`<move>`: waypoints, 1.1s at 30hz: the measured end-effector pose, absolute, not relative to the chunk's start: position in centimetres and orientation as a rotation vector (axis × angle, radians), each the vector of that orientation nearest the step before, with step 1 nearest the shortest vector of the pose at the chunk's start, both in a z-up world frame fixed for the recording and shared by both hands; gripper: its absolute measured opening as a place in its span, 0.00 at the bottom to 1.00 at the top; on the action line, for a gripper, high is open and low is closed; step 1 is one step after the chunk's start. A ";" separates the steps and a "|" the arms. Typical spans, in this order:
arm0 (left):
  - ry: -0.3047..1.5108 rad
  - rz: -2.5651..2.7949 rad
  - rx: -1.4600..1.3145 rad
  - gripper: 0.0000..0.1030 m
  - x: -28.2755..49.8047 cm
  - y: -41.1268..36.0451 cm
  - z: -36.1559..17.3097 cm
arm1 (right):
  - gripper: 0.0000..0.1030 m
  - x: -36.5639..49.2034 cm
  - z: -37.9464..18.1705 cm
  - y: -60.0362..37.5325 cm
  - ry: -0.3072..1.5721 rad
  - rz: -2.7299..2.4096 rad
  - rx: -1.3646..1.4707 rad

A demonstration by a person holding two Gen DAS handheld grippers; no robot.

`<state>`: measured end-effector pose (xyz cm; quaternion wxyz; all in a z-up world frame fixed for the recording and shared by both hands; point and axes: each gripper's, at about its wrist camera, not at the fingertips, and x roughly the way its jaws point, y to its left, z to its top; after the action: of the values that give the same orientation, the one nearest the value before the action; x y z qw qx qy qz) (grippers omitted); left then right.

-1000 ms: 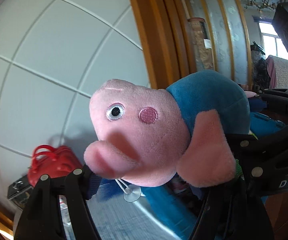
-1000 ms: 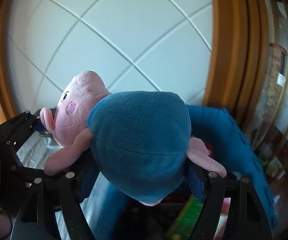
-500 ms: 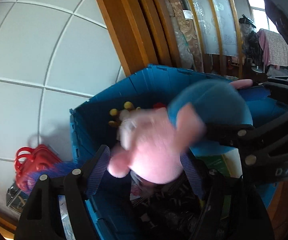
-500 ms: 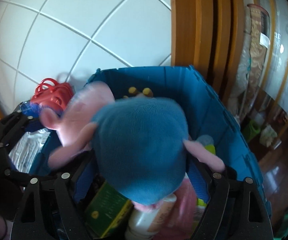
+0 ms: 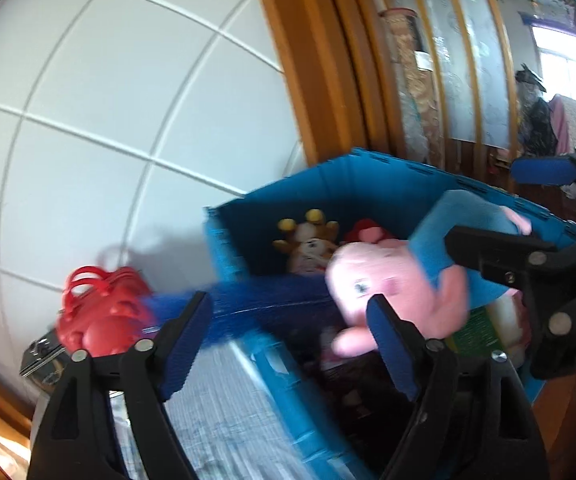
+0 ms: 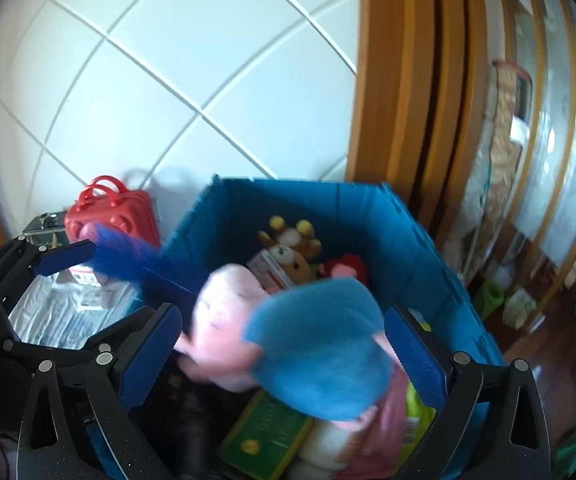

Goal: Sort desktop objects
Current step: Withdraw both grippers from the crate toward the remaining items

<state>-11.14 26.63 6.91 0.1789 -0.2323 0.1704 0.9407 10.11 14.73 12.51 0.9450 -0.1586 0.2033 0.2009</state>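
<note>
A pink pig plush in a blue shirt [image 6: 316,344] hangs blurred over the open blue crate [image 6: 288,200], just above the things inside. My right gripper [image 6: 284,356] is open and its jaws are opening; the plush sits between the blue pads and neither pad presses on it. My left gripper [image 5: 288,344] is open too, its jaws opening, with the pig's head [image 5: 388,284] just past its right finger and free of the pads. One of the right gripper's fingers [image 5: 496,248] crosses the plush from the right. The crate's wall [image 5: 368,184] rises behind.
Inside the crate lie a brown bear plush [image 6: 292,248], a red plush [image 6: 344,268], a green box [image 6: 264,428] and a white bottle [image 6: 328,440]. Left of the crate stand a red toy case [image 5: 100,312] and a white plastic packet [image 6: 68,308]. A tiled wall and a wooden door frame are behind.
Both grippers held the plush up against the wall, then brought it down over the crate. Both pairs of jaws have since spread and the plush has slipped free, dropping toward the crate.
</note>
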 end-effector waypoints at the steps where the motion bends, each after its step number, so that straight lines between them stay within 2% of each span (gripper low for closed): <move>1: 0.478 2.674 -0.650 0.79 -11.1 25.7 7.0 | 1.00 9.5 12.7 15.8 0.399 0.413 -0.331; 11: 0.352 2.827 -0.691 0.80 -12.3 11.0 7.5 | 1.00 5.2 12.0 28.1 0.362 0.534 -0.371; 22: 0.247 2.968 -0.830 0.80 -15.0 -4.9 5.1 | 1.00 3.8 8.3 42.0 0.397 0.661 -0.402; 33: 0.155 3.065 -1.168 0.80 -22.3 -17.5 -3.4 | 1.00 9.4 0.2 52.1 0.564 0.736 -0.467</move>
<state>-22.31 -17.46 -3.40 -0.0711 -0.3549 0.0470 0.9310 9.38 52.13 0.20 0.8683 -0.2229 0.2694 0.3518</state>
